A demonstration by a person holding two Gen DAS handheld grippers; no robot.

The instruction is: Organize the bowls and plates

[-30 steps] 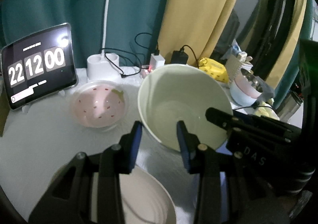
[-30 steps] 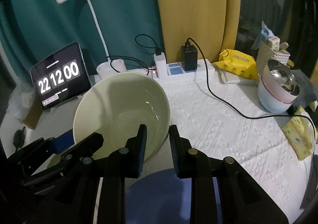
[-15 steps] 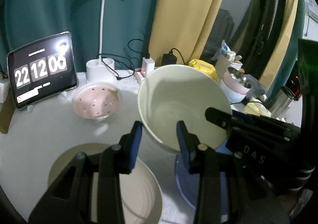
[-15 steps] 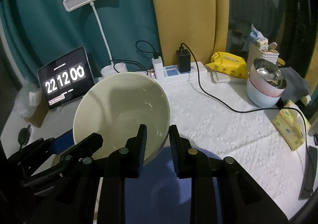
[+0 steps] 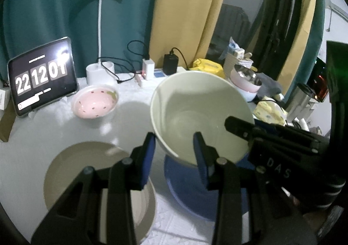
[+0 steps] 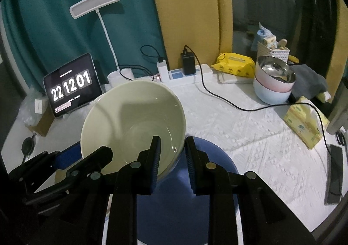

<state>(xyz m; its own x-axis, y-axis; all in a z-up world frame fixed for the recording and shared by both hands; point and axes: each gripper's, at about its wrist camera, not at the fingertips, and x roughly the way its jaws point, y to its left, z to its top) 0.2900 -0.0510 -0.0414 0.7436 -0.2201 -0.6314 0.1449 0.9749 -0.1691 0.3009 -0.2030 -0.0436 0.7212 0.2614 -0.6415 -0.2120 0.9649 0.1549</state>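
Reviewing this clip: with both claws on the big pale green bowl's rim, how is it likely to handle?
The pale green bowl looks like glazed ceramic, so probably rigid, fairly heavy and breakable. Its glossy rim may slip in the right claw and left claw. It is tilted above the blue plate, so any slip could chip both.

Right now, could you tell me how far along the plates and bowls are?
Done, seemingly: the two bowls nested at the table's far right. In hand: both tongs, left and right, grip the green bowl by its rim above the blue plate. Left: setting it down, plus the pink bowl and beige plate, each alone.
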